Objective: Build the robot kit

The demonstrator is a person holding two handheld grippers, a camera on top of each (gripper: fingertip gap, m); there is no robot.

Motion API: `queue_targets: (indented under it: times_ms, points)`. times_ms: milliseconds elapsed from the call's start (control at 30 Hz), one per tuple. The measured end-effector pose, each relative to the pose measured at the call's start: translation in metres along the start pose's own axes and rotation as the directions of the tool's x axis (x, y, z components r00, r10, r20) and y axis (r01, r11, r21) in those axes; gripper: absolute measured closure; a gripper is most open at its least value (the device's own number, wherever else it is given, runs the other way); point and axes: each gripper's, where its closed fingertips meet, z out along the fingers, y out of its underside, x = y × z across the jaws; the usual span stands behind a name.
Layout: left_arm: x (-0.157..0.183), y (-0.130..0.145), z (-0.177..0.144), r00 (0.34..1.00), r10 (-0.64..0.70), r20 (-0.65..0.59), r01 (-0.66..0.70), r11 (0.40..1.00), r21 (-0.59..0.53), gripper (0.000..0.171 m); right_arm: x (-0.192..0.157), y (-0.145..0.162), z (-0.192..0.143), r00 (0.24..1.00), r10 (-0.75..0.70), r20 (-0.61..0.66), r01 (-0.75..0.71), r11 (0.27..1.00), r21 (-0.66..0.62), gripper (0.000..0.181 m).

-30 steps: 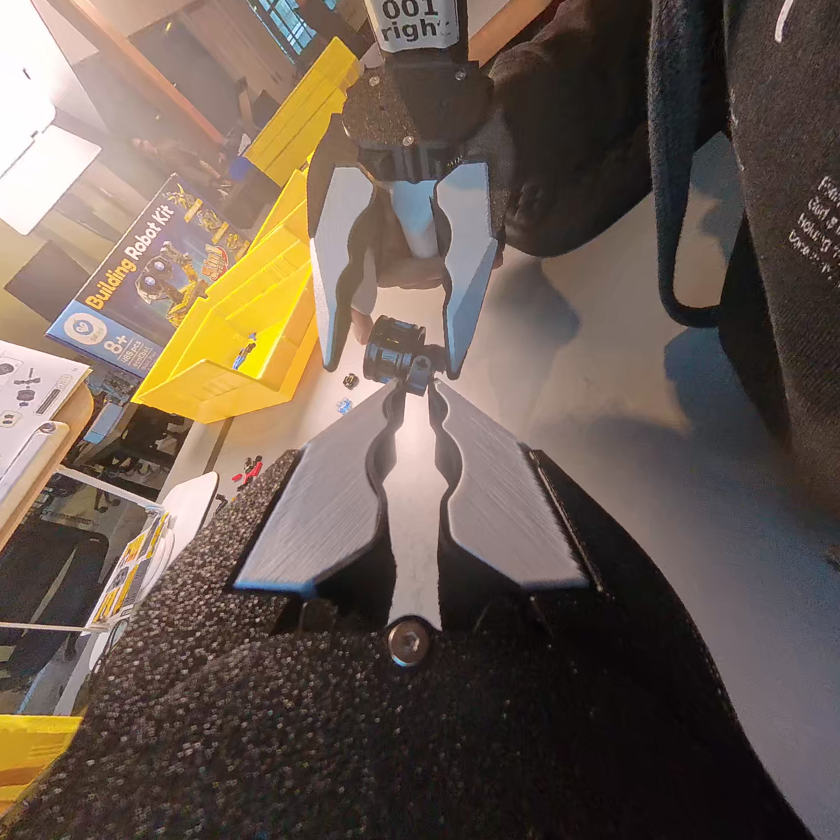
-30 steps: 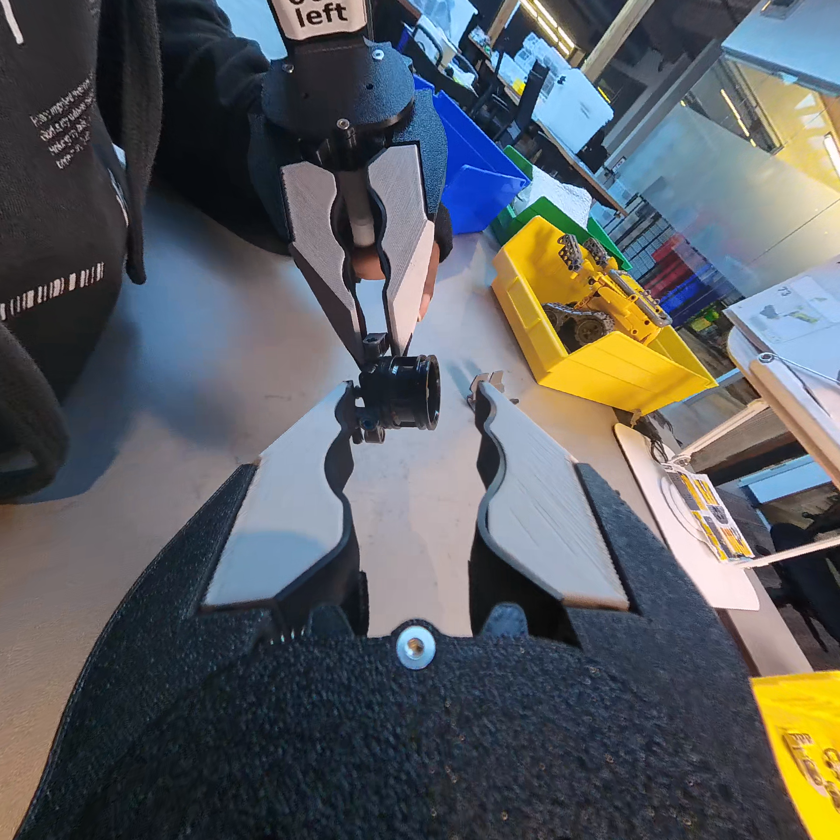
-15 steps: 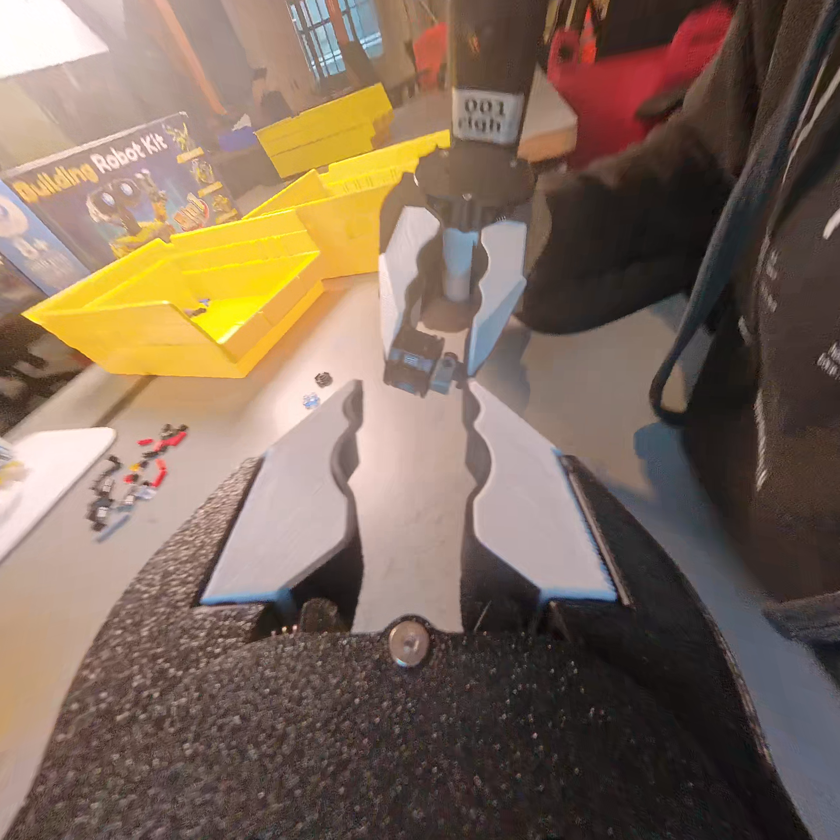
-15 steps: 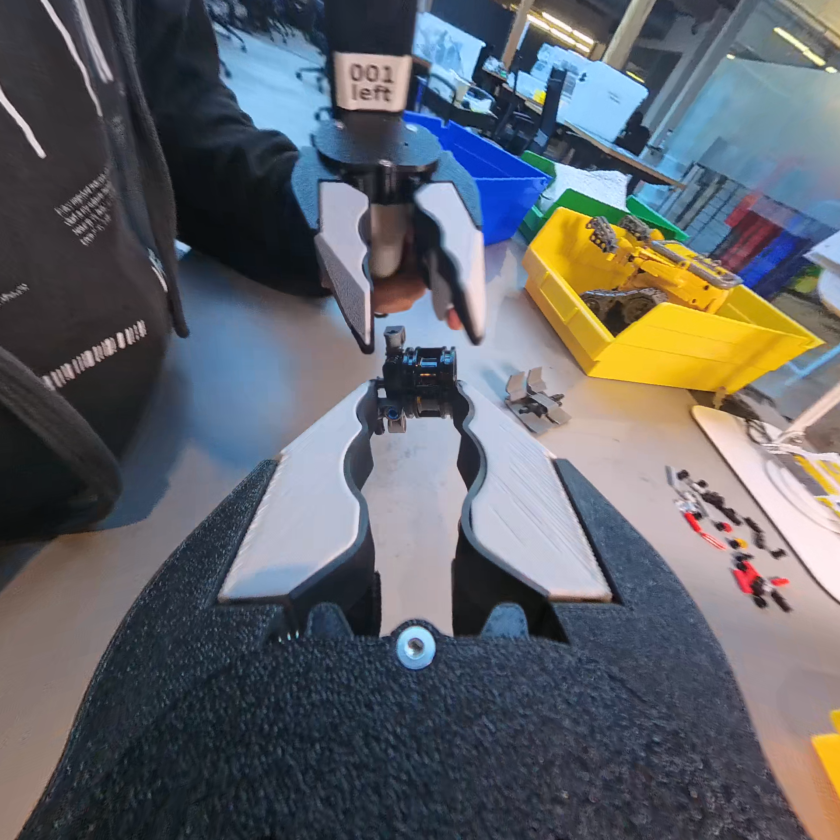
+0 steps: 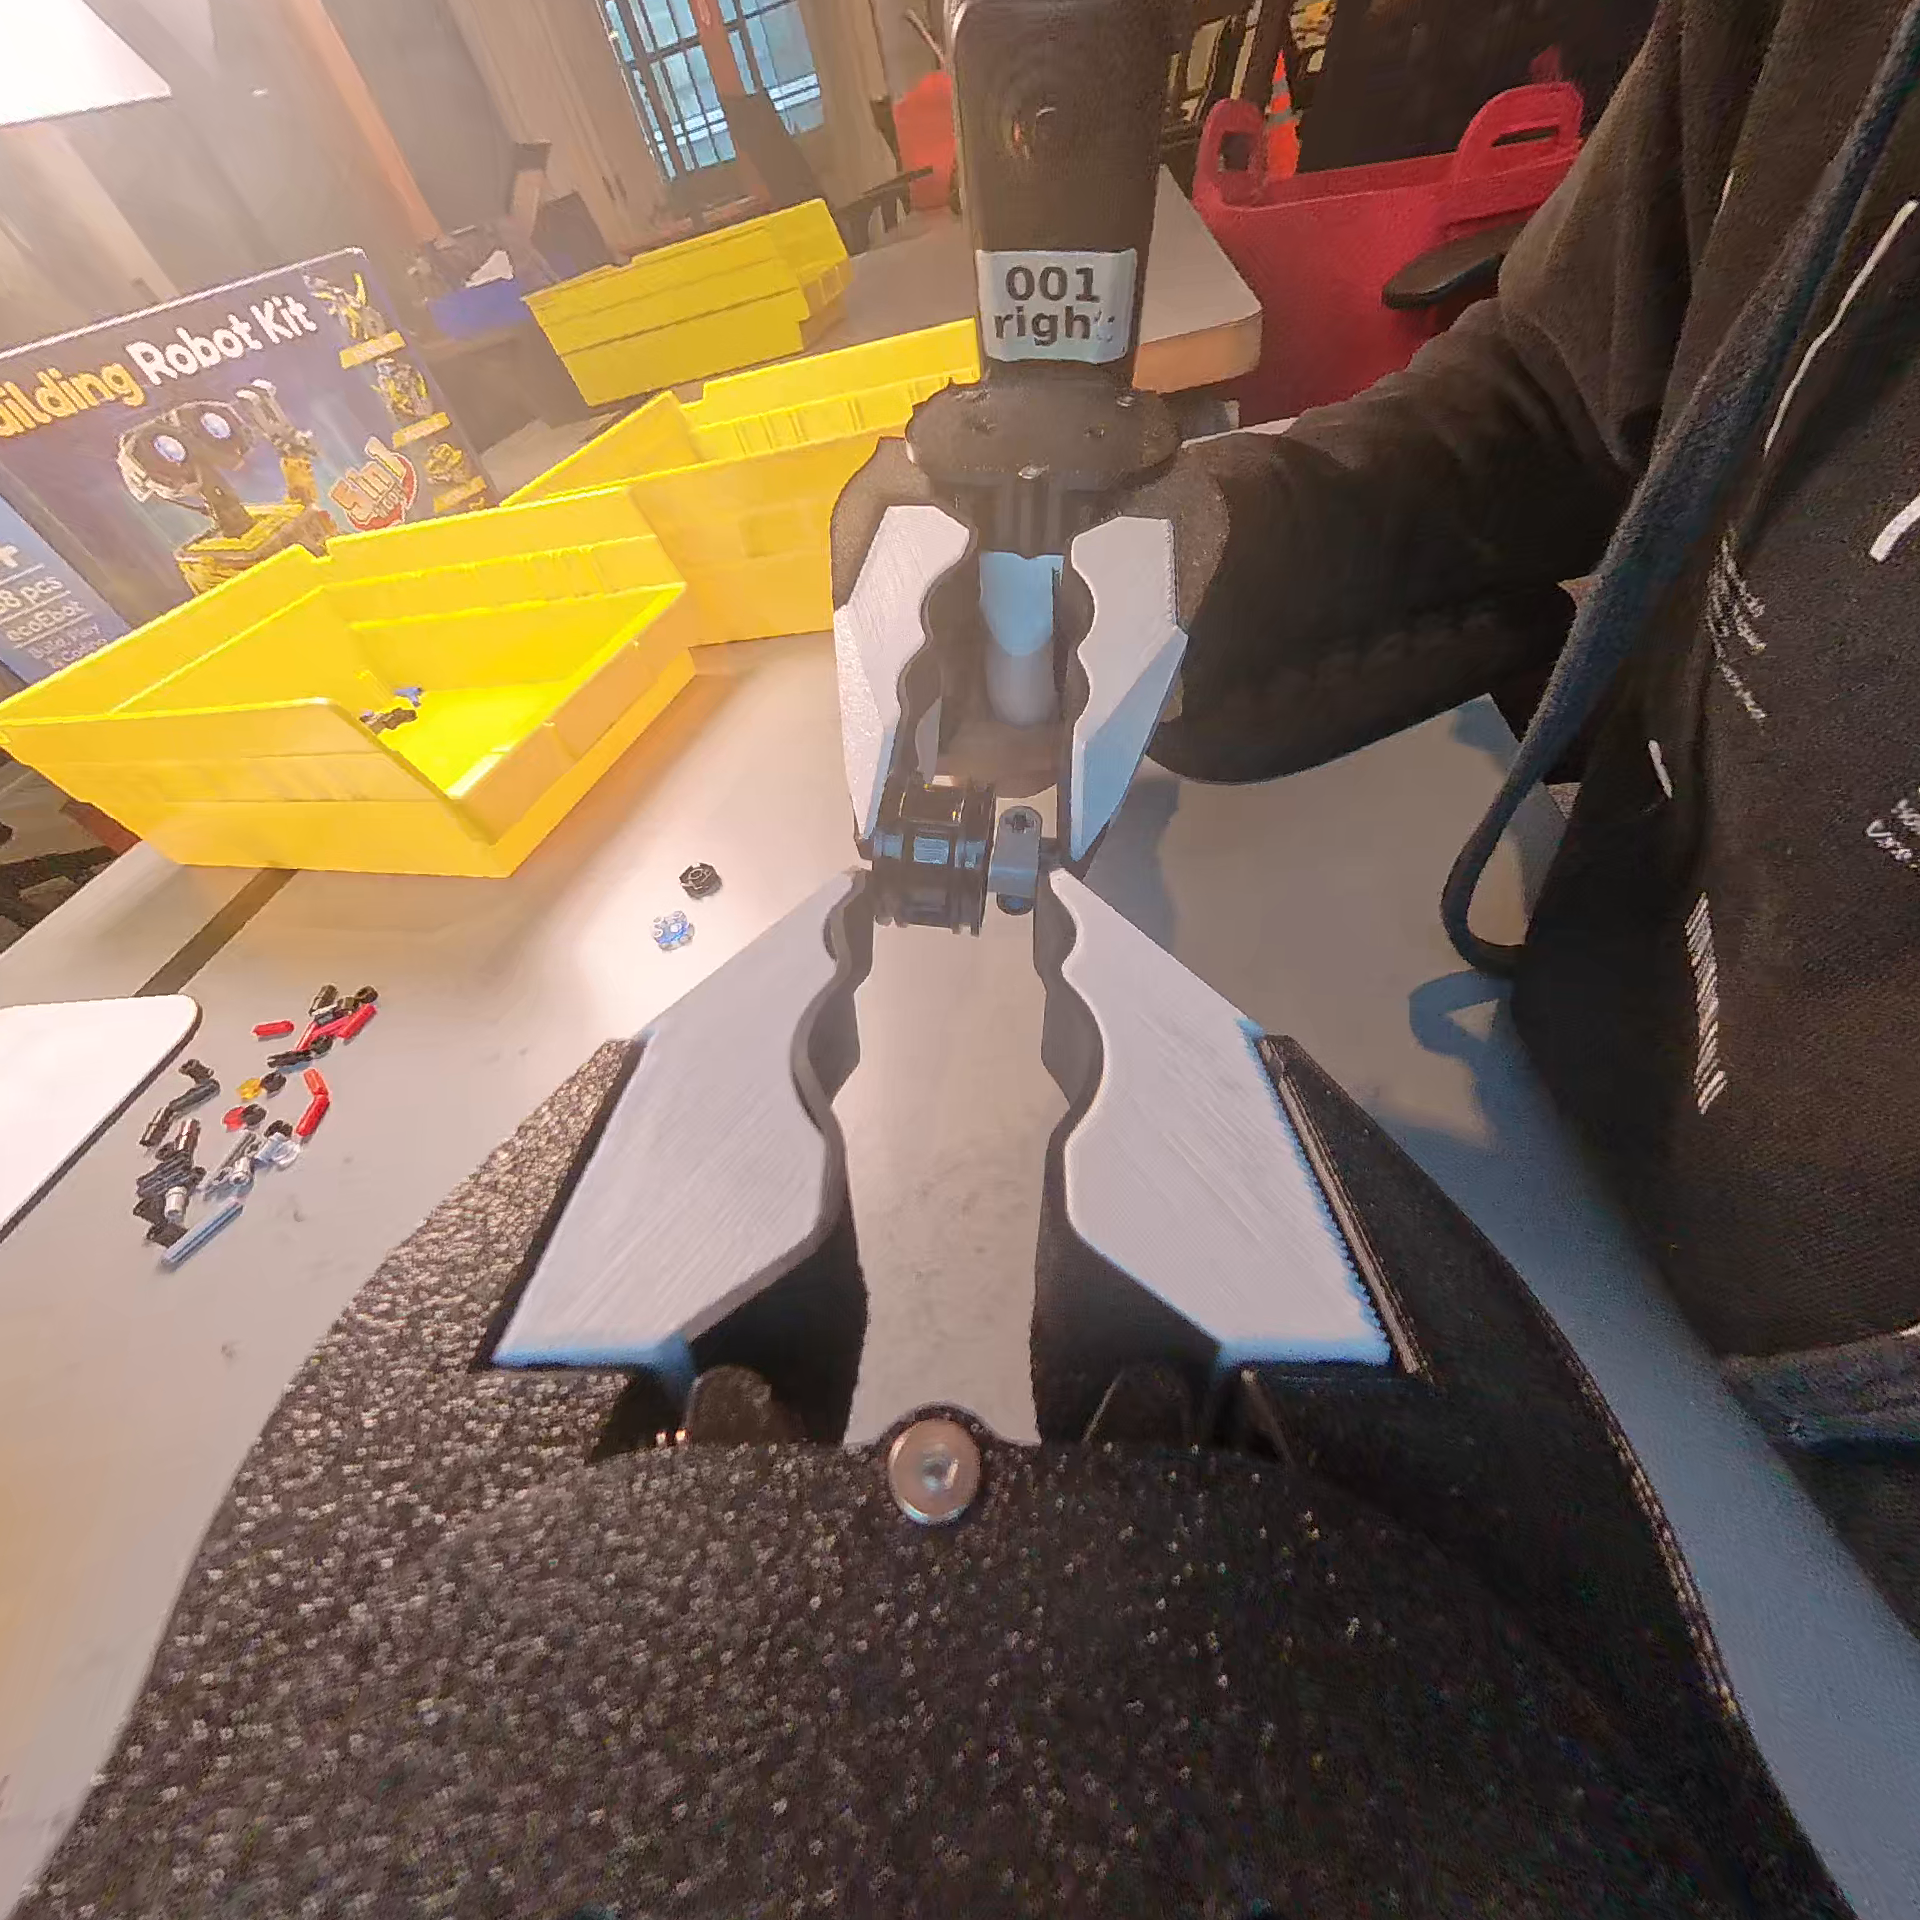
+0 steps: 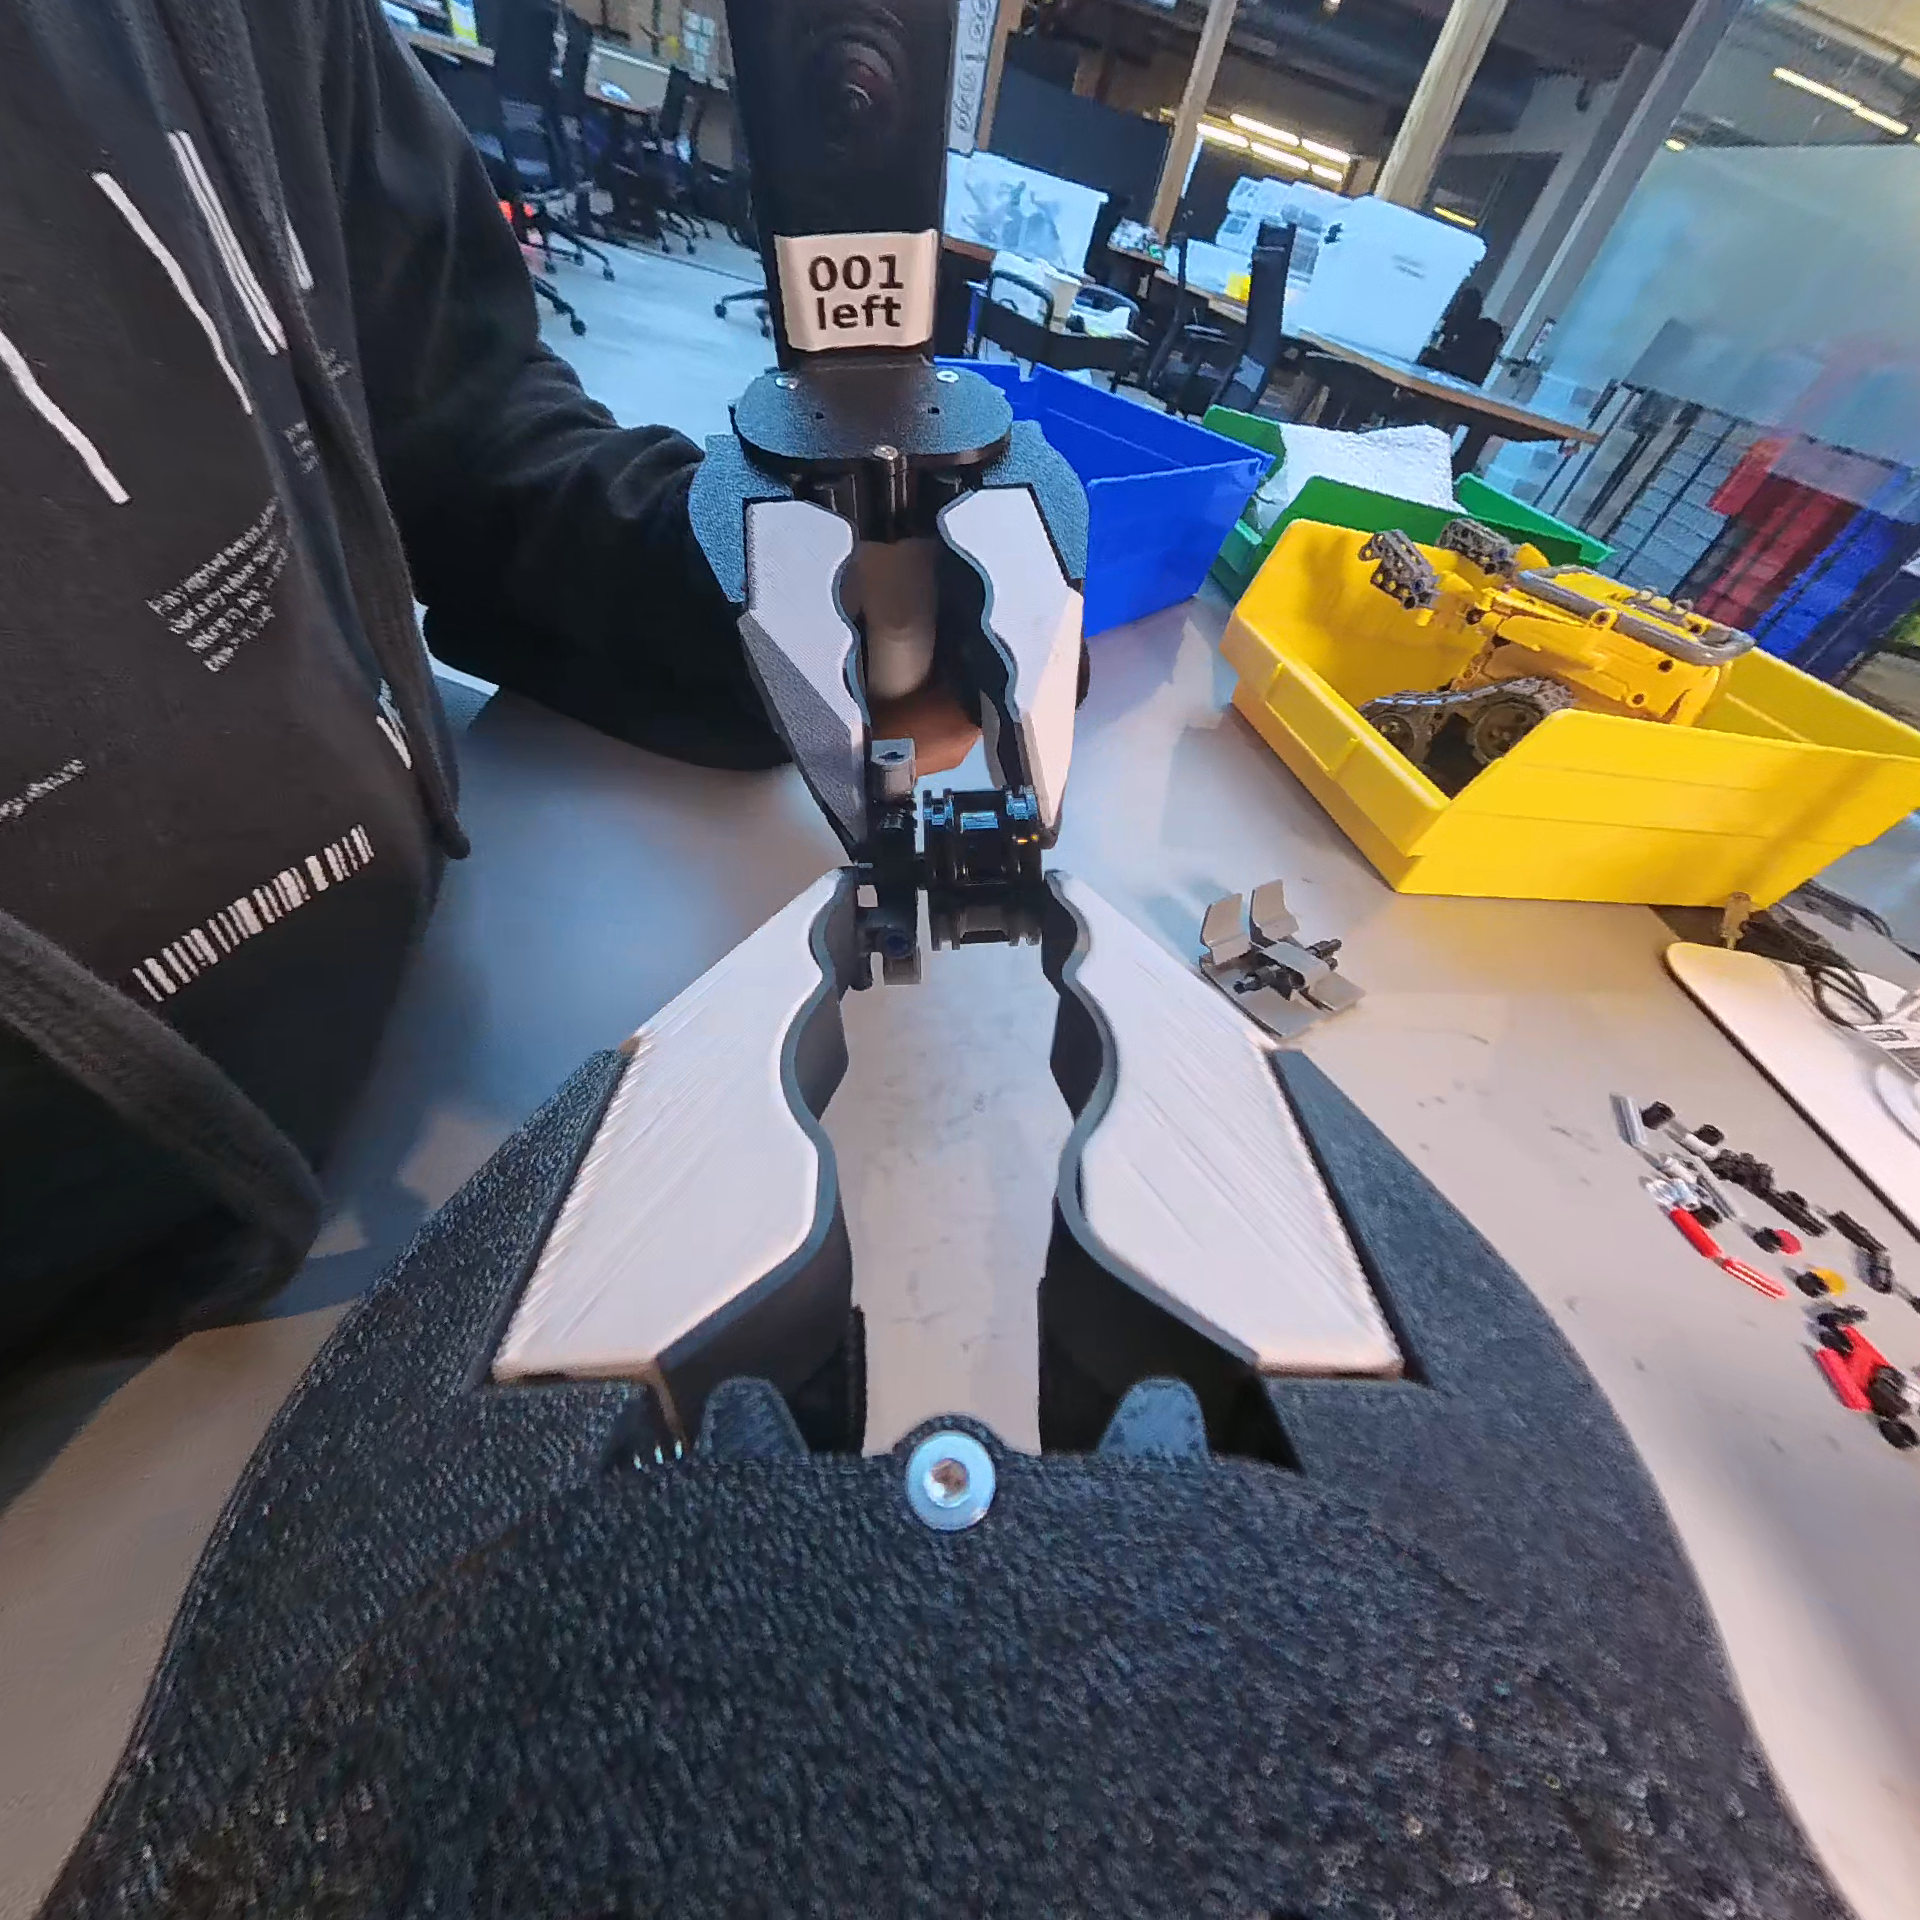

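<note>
A small black wheel assembly with a grey connector is held above the grey table between both grippers, which meet tip to tip. My left gripper has its fingertips against the assembly's two sides. My right gripper is shut on the same assembly from the opposite side. The right gripper also shows in the left wrist view. The left gripper also shows in the right wrist view. A hand in a black sleeve is behind each gripper.
Yellow bins and a toy kit box stand on one side, with loose small parts in front. Opposite are a yellow bin holding a tracked model, a blue bin, a grey part and more small parts.
The left gripper let go of the assembly's pin and opened while the right gripper shut on the assembly. Now the left fingers have narrowed around the assembly, and both grippers have levelled out.
</note>
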Motion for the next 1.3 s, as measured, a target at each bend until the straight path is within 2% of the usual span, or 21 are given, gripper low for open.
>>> queue_targets:
  times_ms: [267, 400, 567, 1133, 1300]
  points:
    - [-0.008, 0.001, -0.001, 0.999, -0.031, 0.031, 0.031, 1.0, 0.005, 0.142, 0.009, 0.0, 0.001, 0.998, -0.007, -0.065, 0.005, 1.0, -0.03, 0.145]
    - [-0.004, -0.001, -0.001, 0.999, -0.03, 0.016, 0.03, 0.999, 0.026, 0.141, 0.007, -0.002, -0.001, 0.999, 0.022, -0.042, -0.023, 1.0, -0.019, 0.146]
    - [0.003, -0.002, 0.001, 0.998, -0.047, -0.029, 0.048, 0.998, 0.032, 0.132, 0.002, -0.006, 0.0, 0.999, 0.048, -0.005, -0.048, 0.999, 0.004, 0.146]
    - [-0.003, -0.002, -0.003, 0.988, -0.148, -0.036, 0.149, 0.988, 0.034, 0.138, 0.006, -0.008, 0.003, 0.984, 0.179, -0.009, -0.179, 0.984, 0.02, 0.148]
    - [-0.002, 0.007, -0.002, 0.99, -0.14, -0.027, 0.14, 0.99, -0.011, 0.139, 0.004, 0.001, 0.006, 0.985, 0.17, -0.017, -0.171, 0.985, -0.028, 0.147]
